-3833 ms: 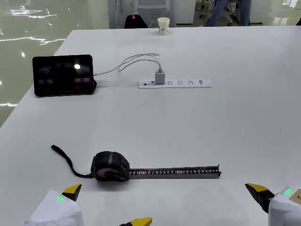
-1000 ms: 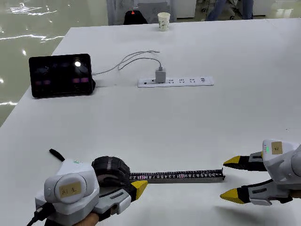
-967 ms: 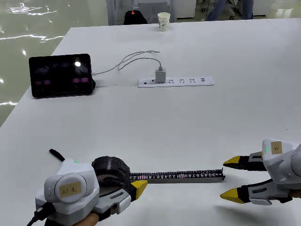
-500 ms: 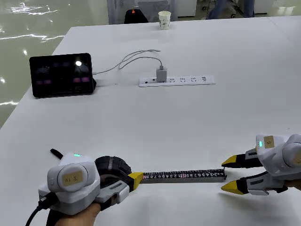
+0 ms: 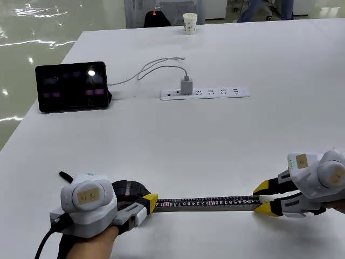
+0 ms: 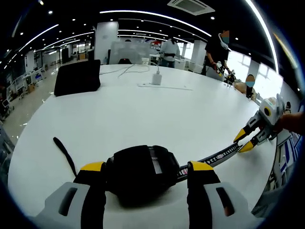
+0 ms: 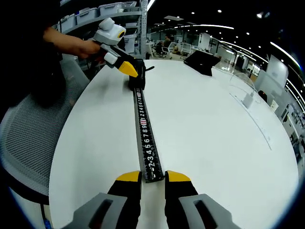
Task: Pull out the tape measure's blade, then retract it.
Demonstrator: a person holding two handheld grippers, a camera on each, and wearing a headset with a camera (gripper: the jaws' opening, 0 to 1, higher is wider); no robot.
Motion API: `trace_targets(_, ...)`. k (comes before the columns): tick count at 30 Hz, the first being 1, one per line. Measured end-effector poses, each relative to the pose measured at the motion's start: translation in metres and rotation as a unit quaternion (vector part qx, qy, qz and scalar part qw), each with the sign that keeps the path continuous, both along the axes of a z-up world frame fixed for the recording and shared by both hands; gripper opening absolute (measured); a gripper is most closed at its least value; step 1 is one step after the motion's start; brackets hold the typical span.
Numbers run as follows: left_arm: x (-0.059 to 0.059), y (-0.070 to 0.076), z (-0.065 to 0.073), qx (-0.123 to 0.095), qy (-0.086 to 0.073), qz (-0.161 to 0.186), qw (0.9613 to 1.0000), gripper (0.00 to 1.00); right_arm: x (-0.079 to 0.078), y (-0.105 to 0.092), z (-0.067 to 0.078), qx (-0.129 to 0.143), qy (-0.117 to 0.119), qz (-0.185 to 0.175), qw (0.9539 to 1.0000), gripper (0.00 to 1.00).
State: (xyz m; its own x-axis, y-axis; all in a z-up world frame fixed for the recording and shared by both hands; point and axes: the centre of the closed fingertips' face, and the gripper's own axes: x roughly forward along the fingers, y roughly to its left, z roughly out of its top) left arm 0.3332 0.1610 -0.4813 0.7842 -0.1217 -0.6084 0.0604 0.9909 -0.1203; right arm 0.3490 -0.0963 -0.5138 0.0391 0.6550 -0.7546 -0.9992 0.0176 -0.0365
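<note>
1. Clearly printed white numerals, 2 to 9 legible, run along the flat black blade (image 7: pixel 145 138), stretched from one gripper to the other
2. Left gripper (image 6: pixel 147 168) clenches the rounded black tape measure case (image 6: pixel 138 183); a thin strap (image 6: pixel 64 152) trails beside its left jaw
3. Right gripper (image 7: pixel 153 177) pinches the blade's end
4. Tan stickers (image 5: pixel 87 197) on both grippers, writing illegible; smooth white table (image 5: pixel 215 145)

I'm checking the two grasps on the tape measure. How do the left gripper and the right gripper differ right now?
The left gripper's jaws stand wide, clamped around the black case; the right gripper's jaws are nearly together, flanking the blade's tip, though whether they pinch it is unclear. The left gripper sits at the blade's root, the right gripper at its far end. Both have yellow-tipped jaws low over the white table.
</note>
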Motion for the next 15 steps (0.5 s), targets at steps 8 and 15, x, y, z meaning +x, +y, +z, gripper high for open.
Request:
trace_targets(8, 0.0025, 0.0043, -0.0060, 0.002, 0.011, 0.017, 0.9998, 0.61, 0.0016, 0.0000, -0.0032, -0.006, -0.001, 0.012, 0.9999, 0.12)
trace_targets(15, 0.0046, 0.0045, -0.0101, 0.003, 0.017, 0.025, 0.9995, 0.62, 0.0017, -0.0006, -0.0051, -0.010, -0.005, 0.022, 0.9997, 0.12)
